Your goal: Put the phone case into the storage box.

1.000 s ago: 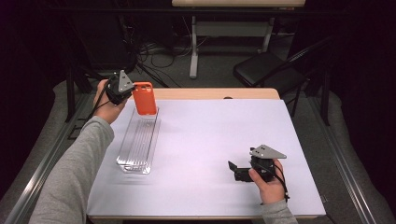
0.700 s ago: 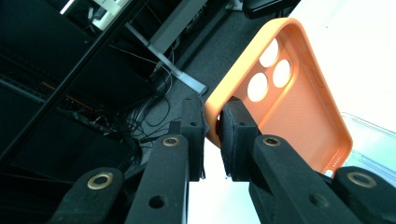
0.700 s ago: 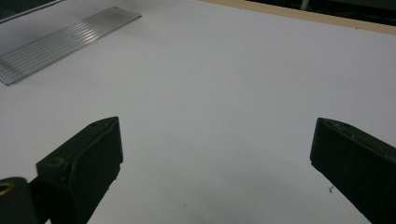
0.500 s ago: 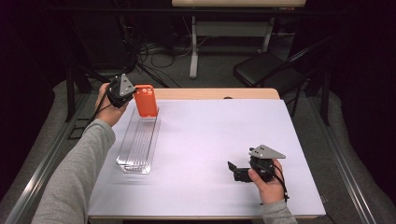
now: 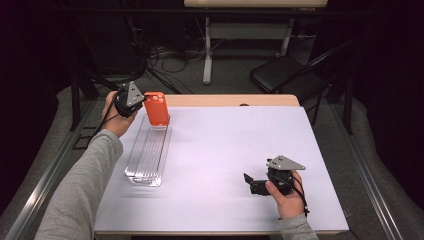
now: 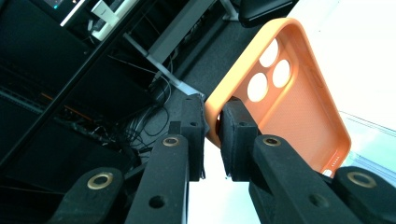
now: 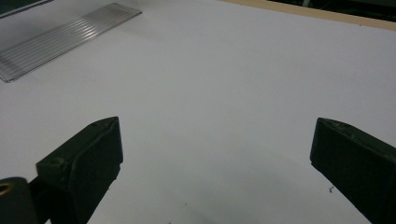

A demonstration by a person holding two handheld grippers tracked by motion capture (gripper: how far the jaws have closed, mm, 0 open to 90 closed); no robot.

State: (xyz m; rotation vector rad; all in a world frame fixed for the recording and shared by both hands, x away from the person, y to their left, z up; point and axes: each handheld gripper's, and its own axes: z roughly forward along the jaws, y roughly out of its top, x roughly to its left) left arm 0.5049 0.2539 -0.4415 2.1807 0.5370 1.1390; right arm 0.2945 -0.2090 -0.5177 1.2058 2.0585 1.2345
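Observation:
An orange phone case hangs upright over the far end of a clear ribbed tray at the table's left. My left gripper is shut on the case's side rim. In the left gripper view the pads pinch that rim of the case, whose inside and camera holes face me, and the tray's edge lies below. My right gripper rests low over the white table at the near right, jaws wide open and nothing between them. The tray lies far off to its upper left.
The white table top ends in a wooden far edge. Beyond it a black chair and floor cables stand in the dark. A metal rail runs along the table's left side.

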